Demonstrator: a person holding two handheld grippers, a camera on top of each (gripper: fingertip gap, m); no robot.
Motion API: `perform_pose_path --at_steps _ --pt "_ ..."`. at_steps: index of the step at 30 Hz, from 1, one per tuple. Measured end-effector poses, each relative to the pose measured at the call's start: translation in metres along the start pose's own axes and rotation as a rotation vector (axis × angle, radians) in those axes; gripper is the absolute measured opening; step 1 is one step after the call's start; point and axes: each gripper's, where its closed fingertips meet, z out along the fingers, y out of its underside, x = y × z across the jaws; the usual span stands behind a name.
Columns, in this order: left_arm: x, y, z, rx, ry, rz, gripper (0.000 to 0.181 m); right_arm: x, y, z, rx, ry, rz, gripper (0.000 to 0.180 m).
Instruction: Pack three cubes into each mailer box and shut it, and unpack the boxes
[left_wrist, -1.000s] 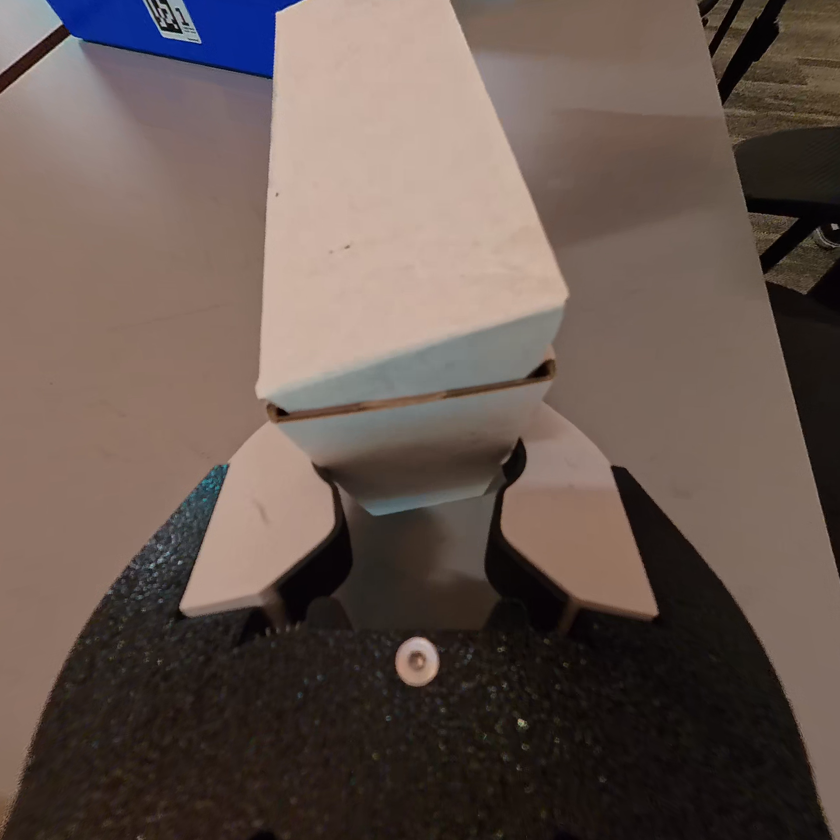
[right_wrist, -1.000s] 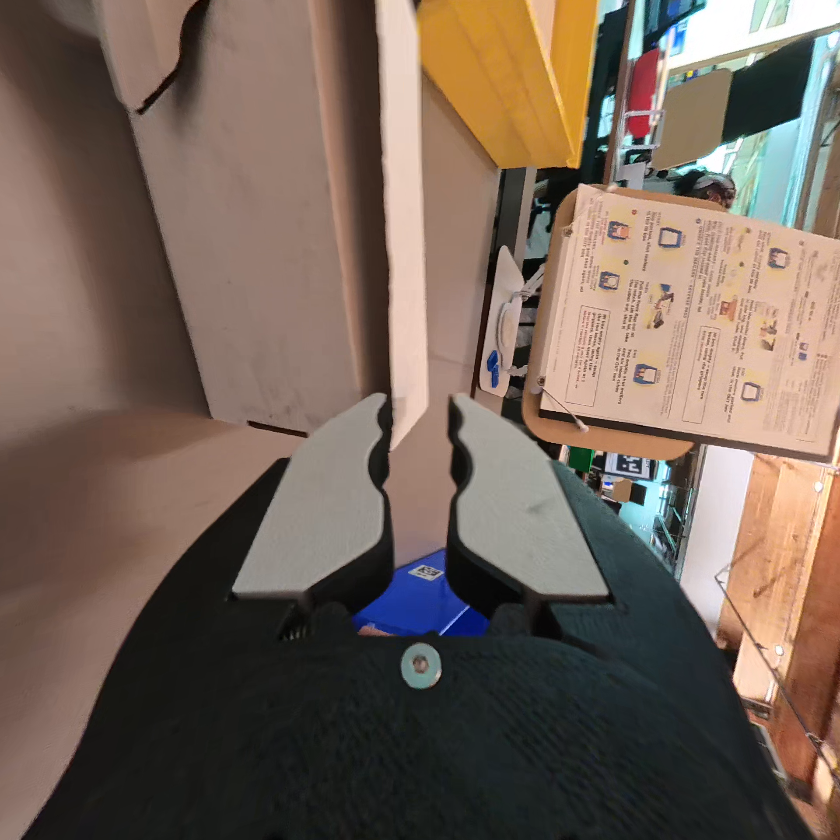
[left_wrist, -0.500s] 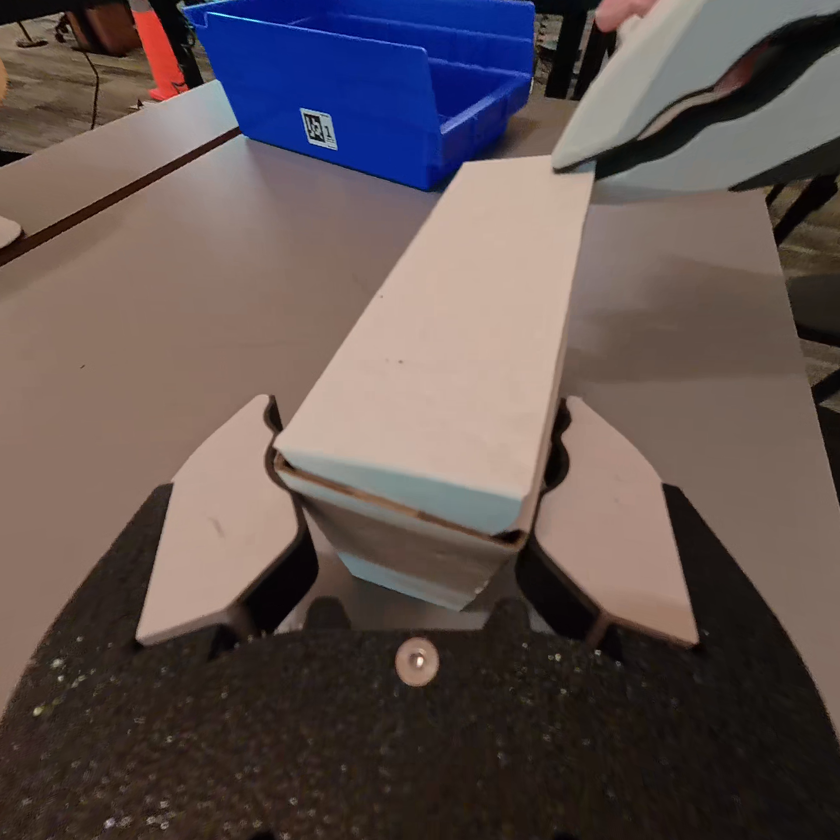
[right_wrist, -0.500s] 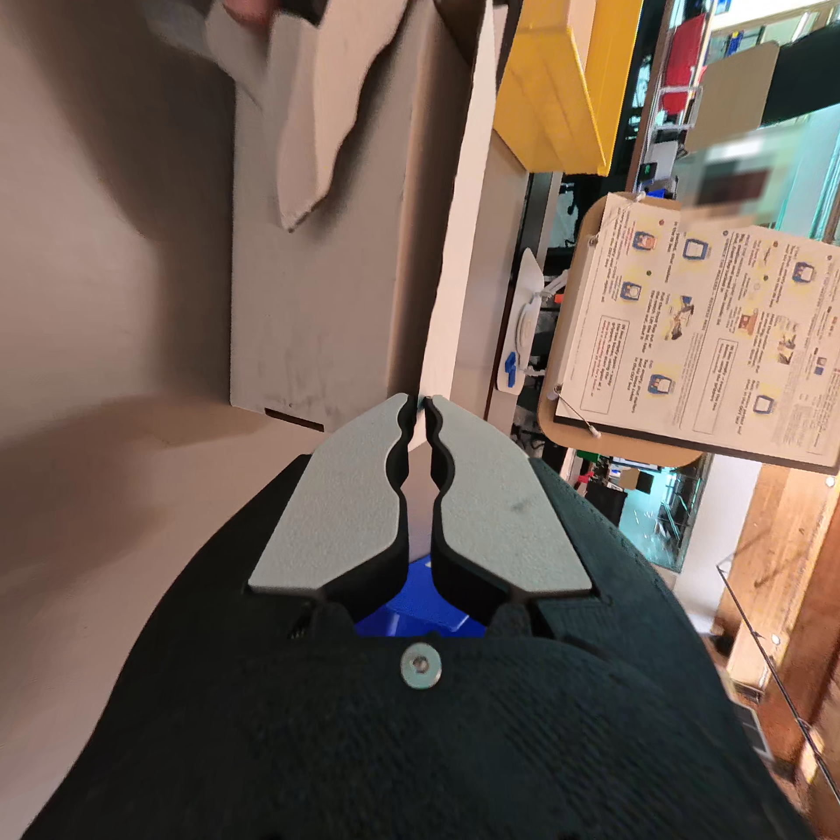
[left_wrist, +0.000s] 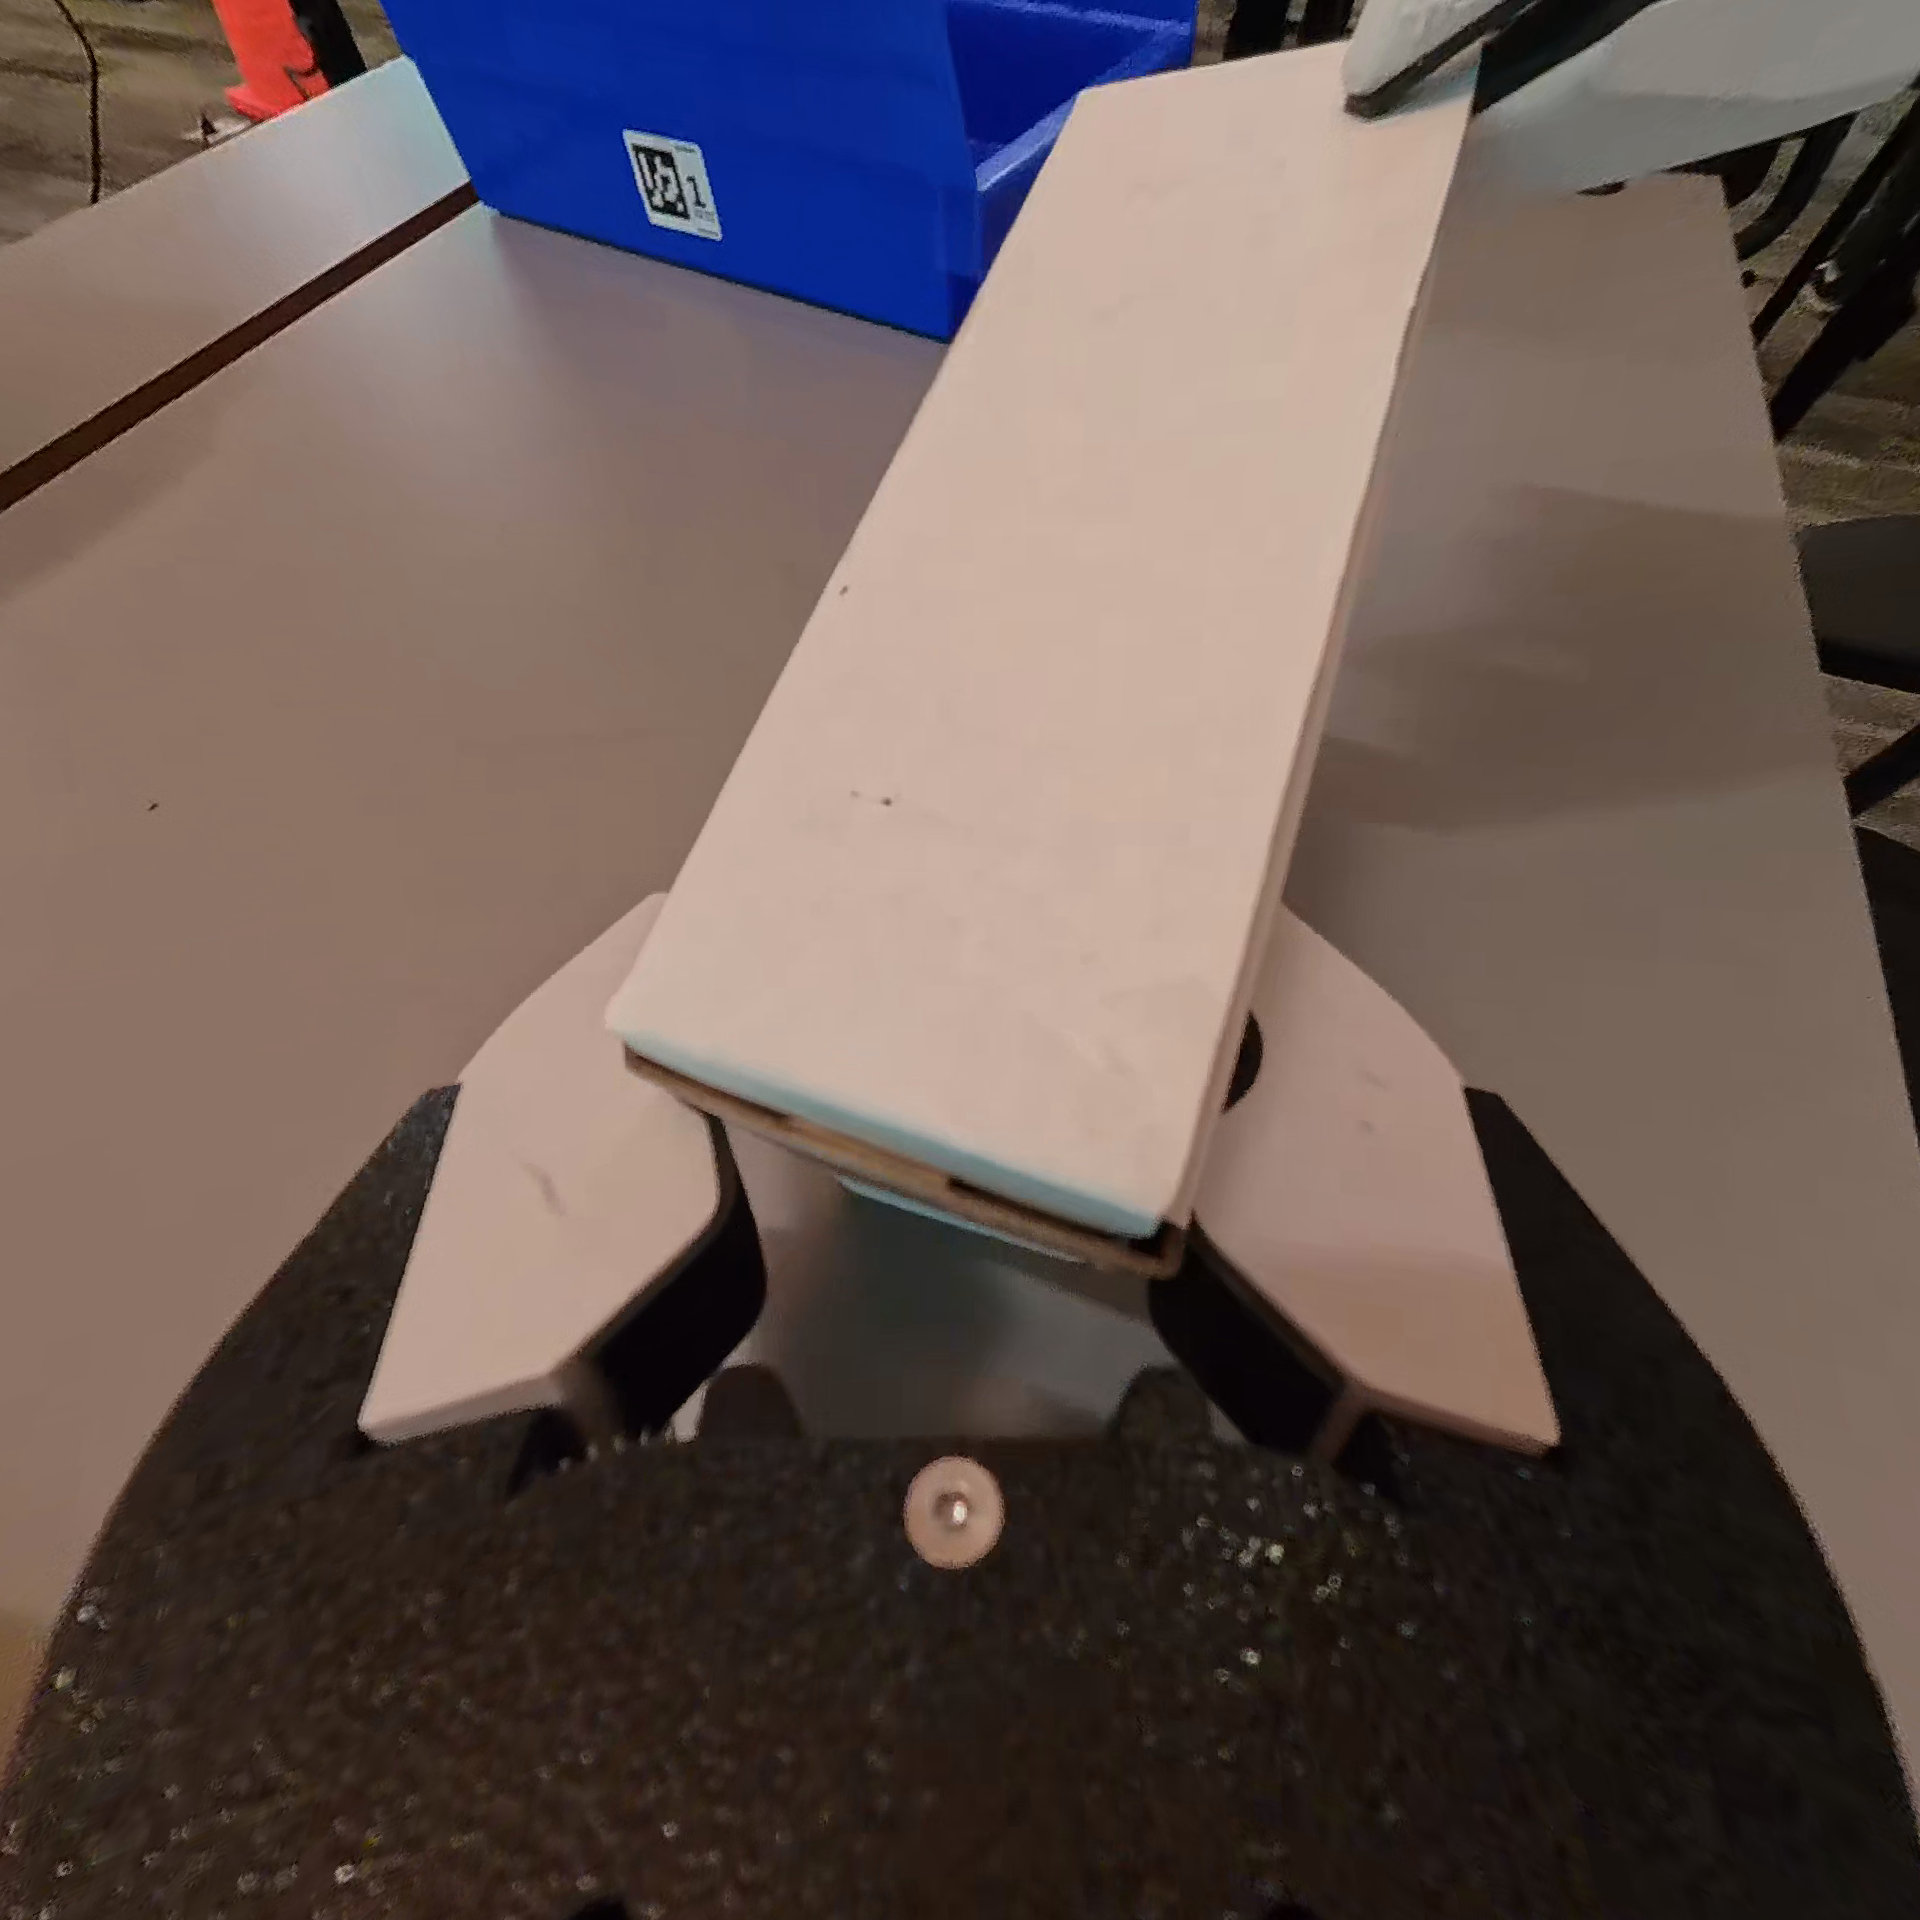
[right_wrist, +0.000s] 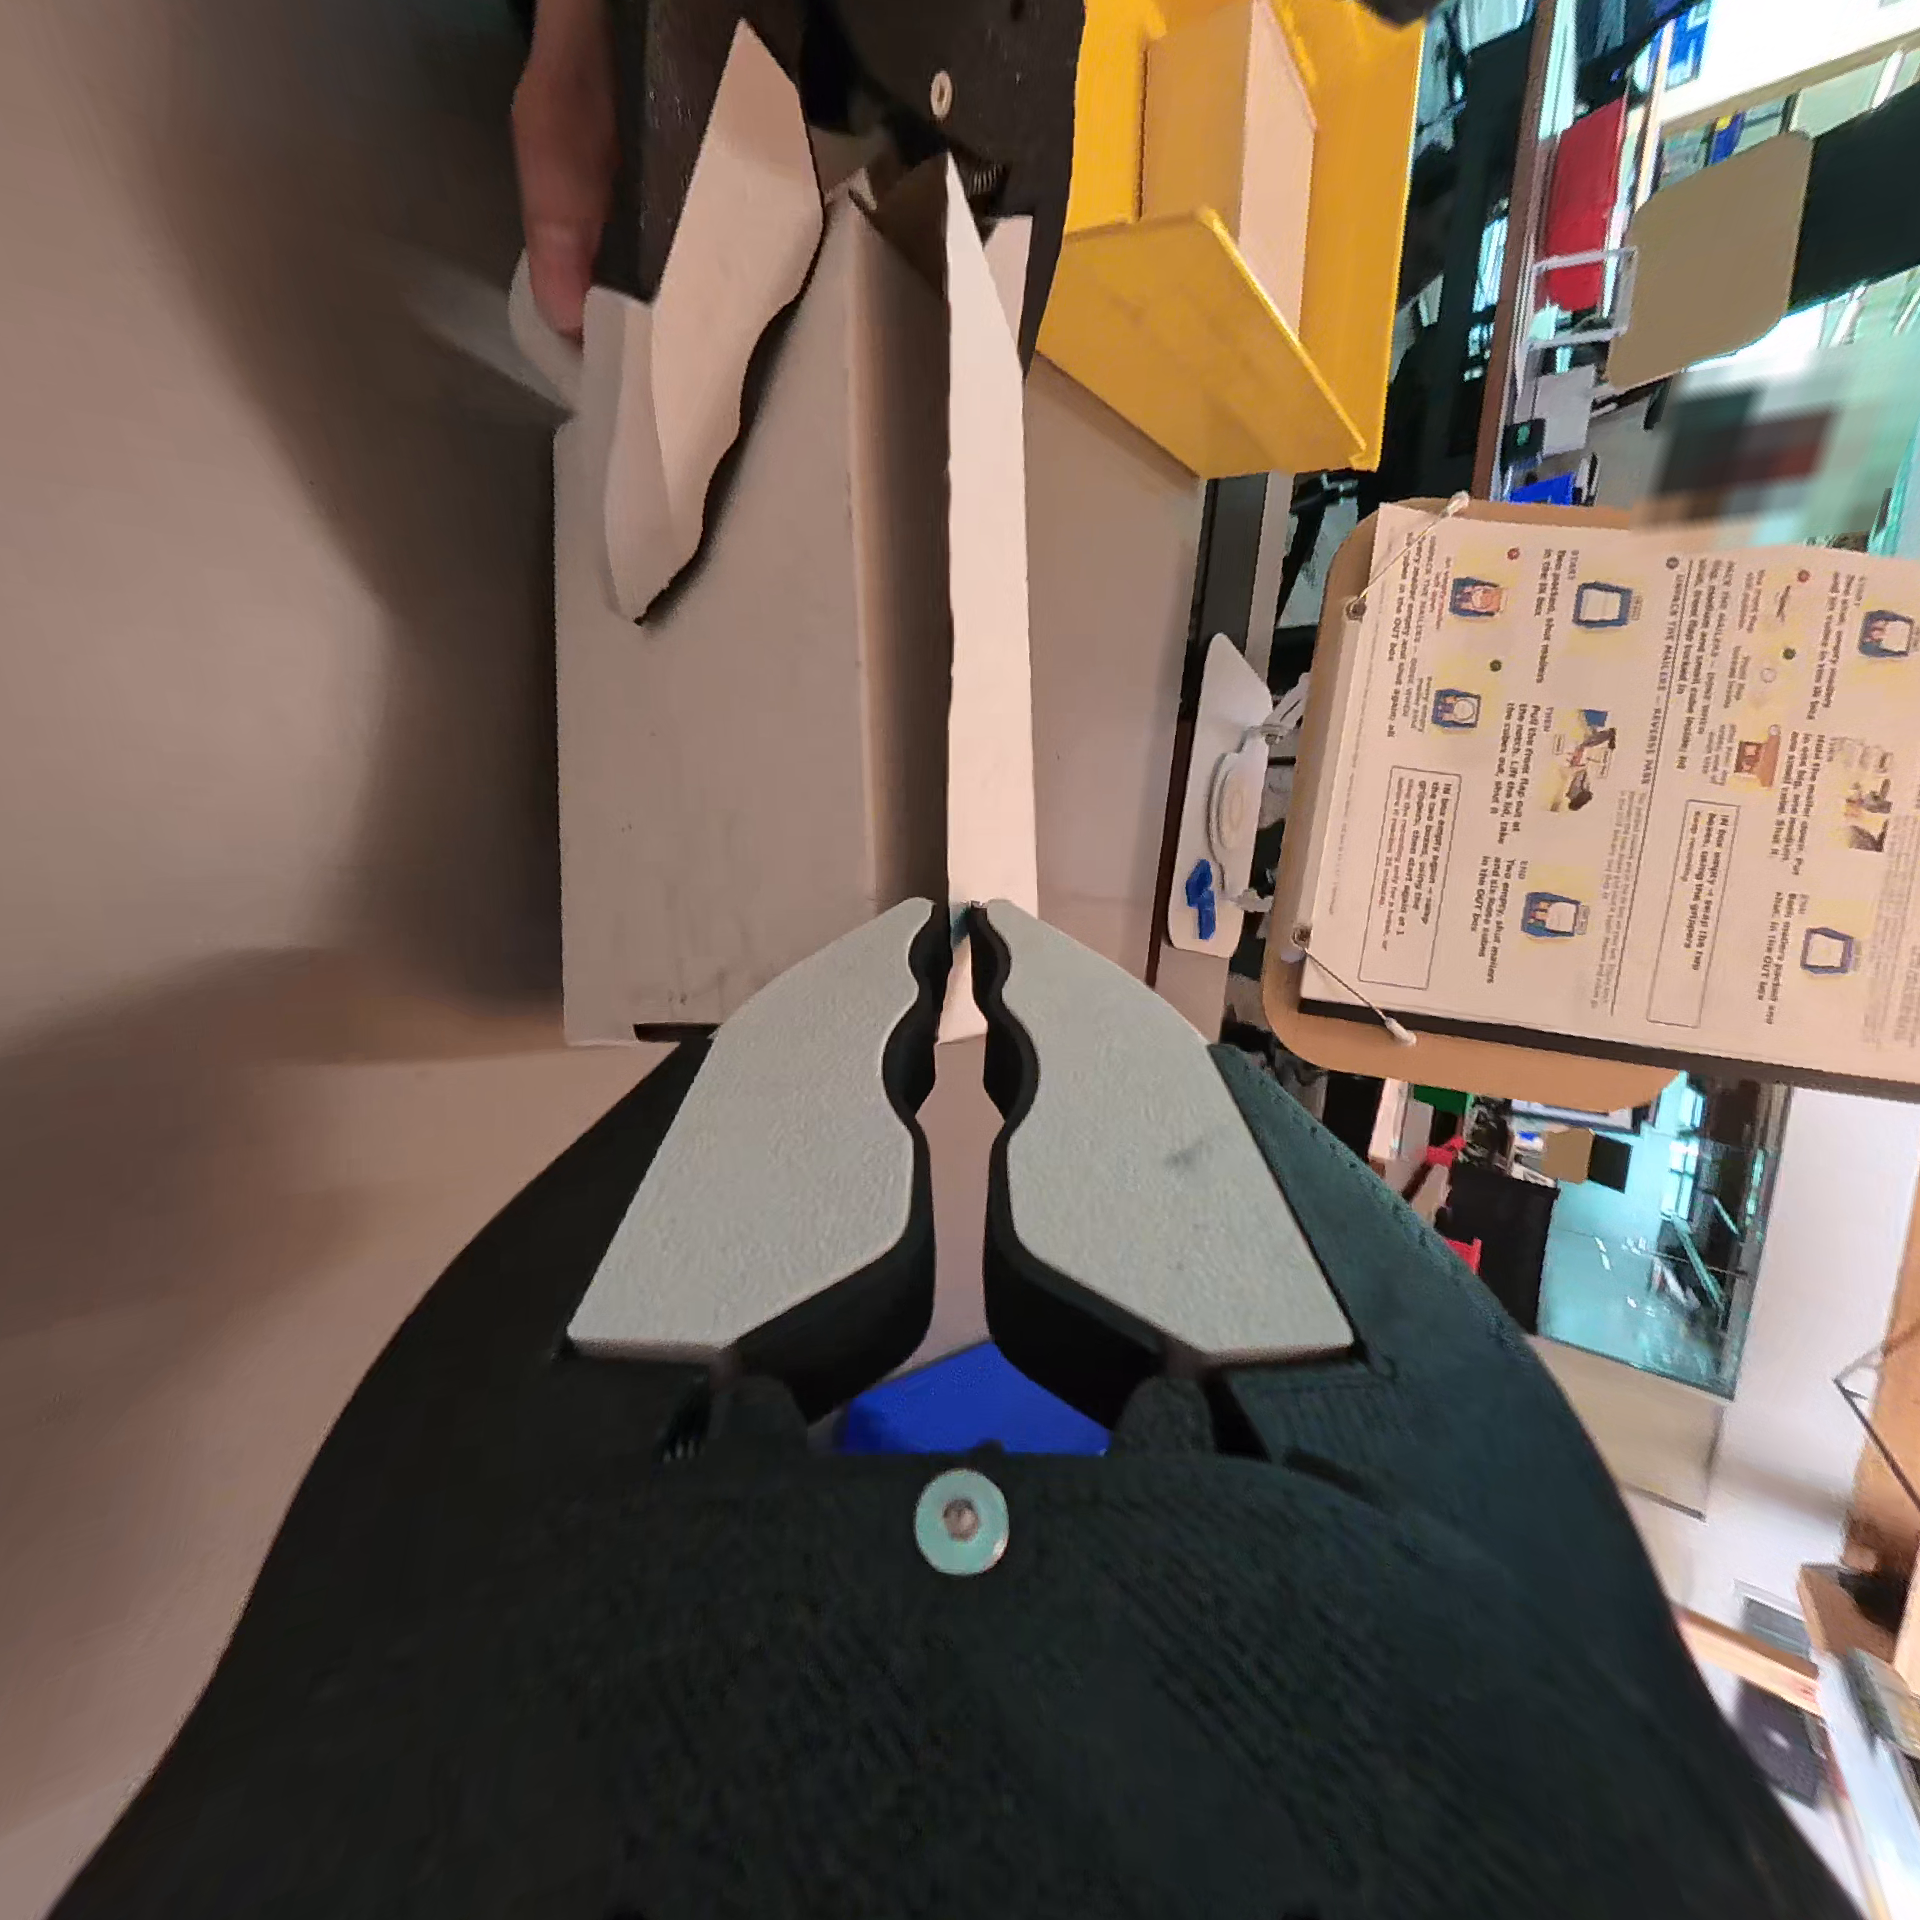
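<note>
A: White cardboard, that's the mailer box, long and narrow, lid down. Where does it sit?

B: On the grey table, one short end between the fingers of the left tool. Those fingers press both sides of the box, so that tool grips it. The box's far end reaches toward the blue bin, which stands on the table just beyond the box.

A: And the right tool?

B: In the left wrist view it shows at the box's far corner, touching the lid's edge. In its own view the right tool has its fingers nearly together, pinched on a thin white cardboard edge of the box. So it is clamped on the box's panel.

A: Is the lid lifted?

B: At the near end a brown corrugated edge shows under the lid, a narrow seam. I cannot tell whether it is fully tucked.

A: Anything else near the box?

B: Past the box in the right wrist view, a yellow bin, a printed instruction sheet on a board, and a person's hand on the left tool.
</note>
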Motion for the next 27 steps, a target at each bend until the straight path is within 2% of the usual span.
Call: perform_pose_path --at_steps 3,6,13,14,15,21,23,27 --pt "0.001 -0.002 0.005 -0.011 -0.02 0.015 0.094 -0.008 0.012 0.002 -0.097 -0.038 -0.049 0.004" --pt "0.005 -0.011 0.012 0.065 -0.002 0.003 0.095 -0.021 0.023 0.001 -0.153 -0.082 -0.101 0.006" --pt "0.004 -0.021 0.009 0.132 0.102 0.007 0.104 -0.02 0.023 0.003 -0.076 -0.007 -0.066 0.005" --pt "0.005 -0.022 0.008 0.146 0.124 0.019 0.096 -0.02 0.022 0.003 -0.071 -0.007 -0.061 0.005" --pt "0.005 -0.023 0.008 0.147 0.132 0.016 0.097 -0.02 0.022 0.004 -0.07 -0.009 -0.056 0.005" --pt "-0.007 -0.022 0.016 0.125 0.023 0.142 0.103 -0.021 0.021 0.004 -0.069 -0.002 -0.042 0.005" --pt "-0.004 -0.023 0.015 0.133 0.085 0.115 0.1 -0.02 0.022 0.003 -0.057 -0.005 -0.026 0.005" --pt "-0.003 -0.021 0.015 0.123 0.087 0.109 0.096 -0.02 0.022 0.003 -0.049 -0.016 -0.041 0.005"
